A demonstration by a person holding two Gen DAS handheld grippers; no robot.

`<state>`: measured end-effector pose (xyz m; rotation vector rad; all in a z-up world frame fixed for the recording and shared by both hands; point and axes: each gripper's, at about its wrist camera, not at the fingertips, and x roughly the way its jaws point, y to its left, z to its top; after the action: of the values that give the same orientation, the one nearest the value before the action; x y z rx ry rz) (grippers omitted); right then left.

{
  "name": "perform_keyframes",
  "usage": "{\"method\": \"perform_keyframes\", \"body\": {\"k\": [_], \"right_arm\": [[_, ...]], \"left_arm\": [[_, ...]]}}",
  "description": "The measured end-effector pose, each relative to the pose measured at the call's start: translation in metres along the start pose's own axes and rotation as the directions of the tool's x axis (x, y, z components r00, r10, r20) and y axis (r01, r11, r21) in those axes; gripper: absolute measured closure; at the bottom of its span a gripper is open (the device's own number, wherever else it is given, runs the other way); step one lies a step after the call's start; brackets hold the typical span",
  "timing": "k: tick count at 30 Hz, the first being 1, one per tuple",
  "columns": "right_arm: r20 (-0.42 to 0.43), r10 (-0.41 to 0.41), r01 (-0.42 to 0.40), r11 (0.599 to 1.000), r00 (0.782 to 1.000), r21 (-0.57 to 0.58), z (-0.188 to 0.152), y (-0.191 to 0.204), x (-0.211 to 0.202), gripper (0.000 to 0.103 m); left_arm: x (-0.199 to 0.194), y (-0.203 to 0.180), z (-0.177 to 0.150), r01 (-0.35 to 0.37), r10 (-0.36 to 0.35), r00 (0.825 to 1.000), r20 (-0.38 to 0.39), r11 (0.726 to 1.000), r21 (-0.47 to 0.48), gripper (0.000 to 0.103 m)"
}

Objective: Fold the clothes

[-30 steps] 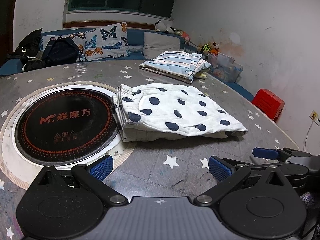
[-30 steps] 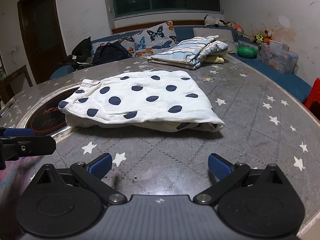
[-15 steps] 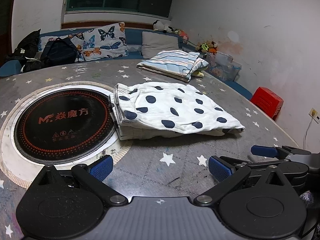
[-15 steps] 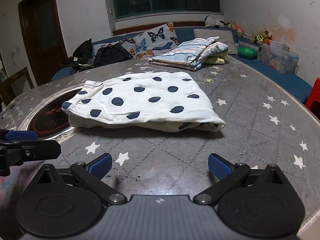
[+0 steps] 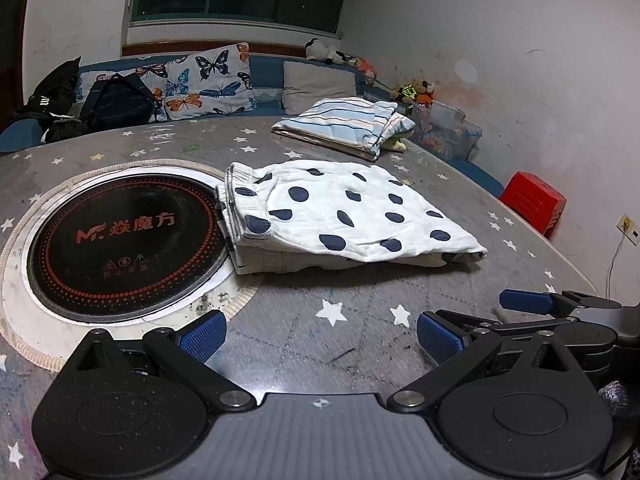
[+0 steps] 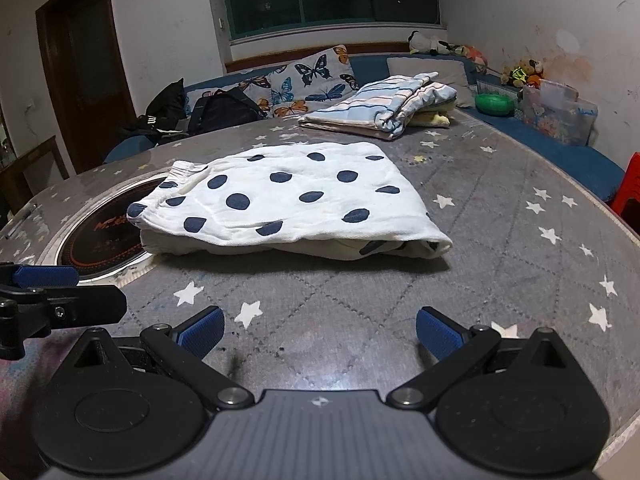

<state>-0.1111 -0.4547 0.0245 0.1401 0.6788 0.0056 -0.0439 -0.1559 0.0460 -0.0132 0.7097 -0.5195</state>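
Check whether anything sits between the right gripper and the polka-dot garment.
Nothing visible does. Only bare star-print table lies between the open right gripper and the folded polka-dot garment; the left gripper is off to the side.

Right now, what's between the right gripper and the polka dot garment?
Only bare star-printed table lies between the open right gripper and the folded polka dot garment, as the right wrist view shows.

Two low near-edge wrist views, facing across table (image 5: 360,312), sharing polka-dot garment (image 5: 344,208)
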Motion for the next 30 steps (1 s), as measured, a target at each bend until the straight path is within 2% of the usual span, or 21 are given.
{"method": "perform_keyframes", "body": {"k": [30], "right_arm": [[-0.011,-0.001,0.001,1.000,1.000,0.013,0.000,-0.003,0.006,0.000]], "left_arm": [[0.011,-0.003,0.004,0.004,-0.004,1.000,-0.025,1.000,0.007,0.000]]}}
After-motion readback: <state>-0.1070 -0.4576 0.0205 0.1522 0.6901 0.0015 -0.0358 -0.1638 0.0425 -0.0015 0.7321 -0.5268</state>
